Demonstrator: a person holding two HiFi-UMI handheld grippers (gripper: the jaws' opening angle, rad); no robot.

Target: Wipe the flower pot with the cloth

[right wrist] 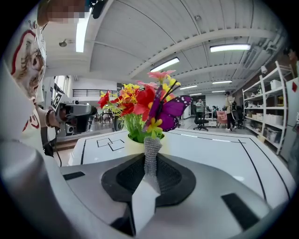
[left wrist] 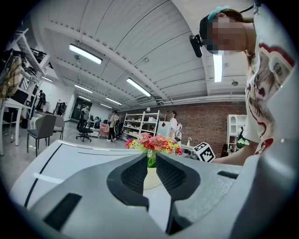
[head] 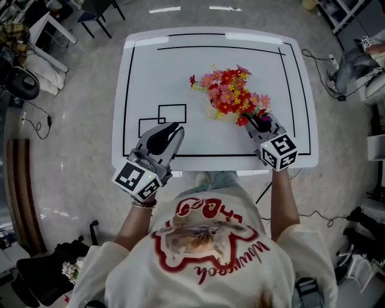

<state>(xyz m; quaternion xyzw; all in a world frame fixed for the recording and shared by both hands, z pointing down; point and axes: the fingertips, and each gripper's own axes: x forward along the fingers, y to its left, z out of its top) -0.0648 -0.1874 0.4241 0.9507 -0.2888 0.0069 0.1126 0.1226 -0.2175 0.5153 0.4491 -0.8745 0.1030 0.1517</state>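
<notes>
A cream flower pot (head: 213, 112) full of red, pink and yellow flowers (head: 231, 90) stands mid-table. My right gripper (head: 260, 120) is at the flowers' near right side. In the right gripper view it (right wrist: 150, 164) is shut on a grey knitted cloth (right wrist: 150, 148) that sticks up between the pads, in front of the pot (right wrist: 120, 147) and a purple butterfly (right wrist: 172, 111). My left gripper (head: 173, 128) hovers at the table's near left, its jaws a narrow gap apart with nothing in them. Through that gap (left wrist: 152, 161) the pot (left wrist: 150, 178) shows.
The white table (head: 180, 66) carries a black border line and two outlined squares (head: 162, 120) by the left gripper. Chairs (head: 96, 15) and cables (head: 319, 66) lie on the floor around it. Shelves (right wrist: 275, 112) and people stand in the background.
</notes>
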